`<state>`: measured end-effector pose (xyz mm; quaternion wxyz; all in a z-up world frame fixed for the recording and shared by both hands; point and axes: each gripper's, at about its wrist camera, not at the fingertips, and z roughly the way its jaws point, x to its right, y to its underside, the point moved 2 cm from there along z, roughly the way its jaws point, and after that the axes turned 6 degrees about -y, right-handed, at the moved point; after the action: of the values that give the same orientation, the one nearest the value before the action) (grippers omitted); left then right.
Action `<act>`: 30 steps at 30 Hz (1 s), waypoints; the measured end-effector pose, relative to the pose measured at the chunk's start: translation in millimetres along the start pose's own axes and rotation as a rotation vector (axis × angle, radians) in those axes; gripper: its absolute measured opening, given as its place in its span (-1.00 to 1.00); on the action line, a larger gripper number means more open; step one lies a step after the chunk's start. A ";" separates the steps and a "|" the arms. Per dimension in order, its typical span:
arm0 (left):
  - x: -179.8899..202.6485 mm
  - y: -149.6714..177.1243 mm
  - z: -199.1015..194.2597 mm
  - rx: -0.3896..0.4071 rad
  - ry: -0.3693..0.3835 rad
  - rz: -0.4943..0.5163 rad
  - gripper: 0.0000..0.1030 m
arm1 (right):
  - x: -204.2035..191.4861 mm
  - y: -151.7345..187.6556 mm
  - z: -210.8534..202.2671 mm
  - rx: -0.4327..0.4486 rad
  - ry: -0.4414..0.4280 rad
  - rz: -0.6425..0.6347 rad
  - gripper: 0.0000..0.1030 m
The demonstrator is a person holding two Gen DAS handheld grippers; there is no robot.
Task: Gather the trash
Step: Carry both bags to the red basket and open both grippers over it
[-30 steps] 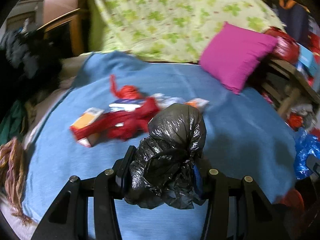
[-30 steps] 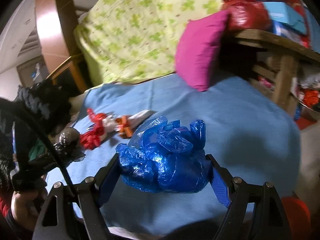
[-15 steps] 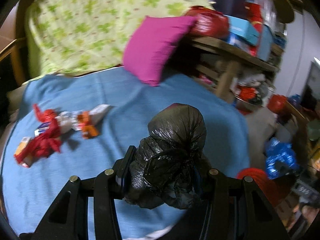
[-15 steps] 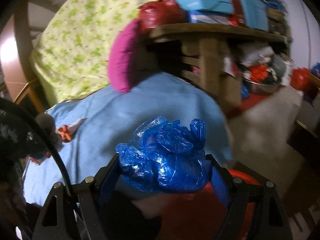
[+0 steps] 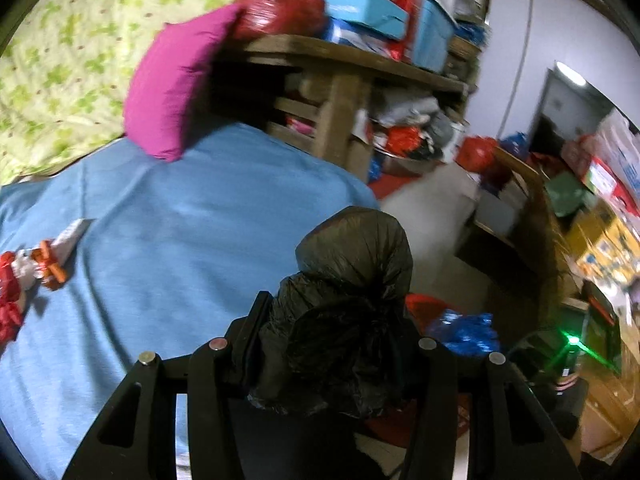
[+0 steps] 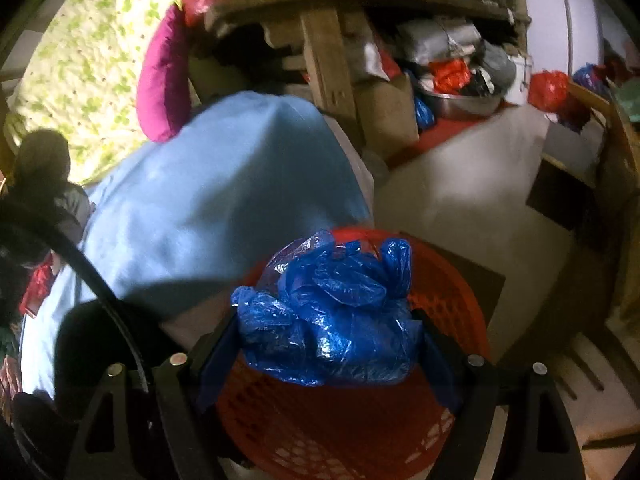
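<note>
The left gripper (image 5: 340,344) has its jaws pinched on a crumpled, tied black plastic bag (image 5: 352,292), held over the near edge of the bed where the smooth blue blanket (image 5: 192,216) drops off. Beyond that edge a strip of pale bare floor (image 5: 424,208) runs between the bed and a cluttered wooden shelf (image 5: 336,112). Loose red-and-white wrappers (image 5: 36,268) lie on the blanket at its left side. A magenta fabric cushion (image 5: 176,80) leans against the shelf.

The right gripper (image 6: 328,332) has its jaws set wide and pressed on a crinkled, glossy blue plastic bag (image 6: 328,312), which bulges past both pads. It hangs directly above a round red plastic basket with perforated walls (image 6: 448,280), standing on the floor close against the bed's edge.
</note>
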<state>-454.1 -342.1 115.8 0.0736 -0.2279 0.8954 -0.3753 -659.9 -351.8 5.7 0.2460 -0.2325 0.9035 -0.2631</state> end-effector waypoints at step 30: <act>71.4 21.1 57.6 -0.169 0.120 0.108 0.00 | 31.2 4.3 -23.4 0.051 0.075 0.082 0.91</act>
<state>-507.3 -399.1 63.0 0.0203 -0.1617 0.9377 -0.3068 -698.4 -357.3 10.4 0.2284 -0.1789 0.9138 -0.2842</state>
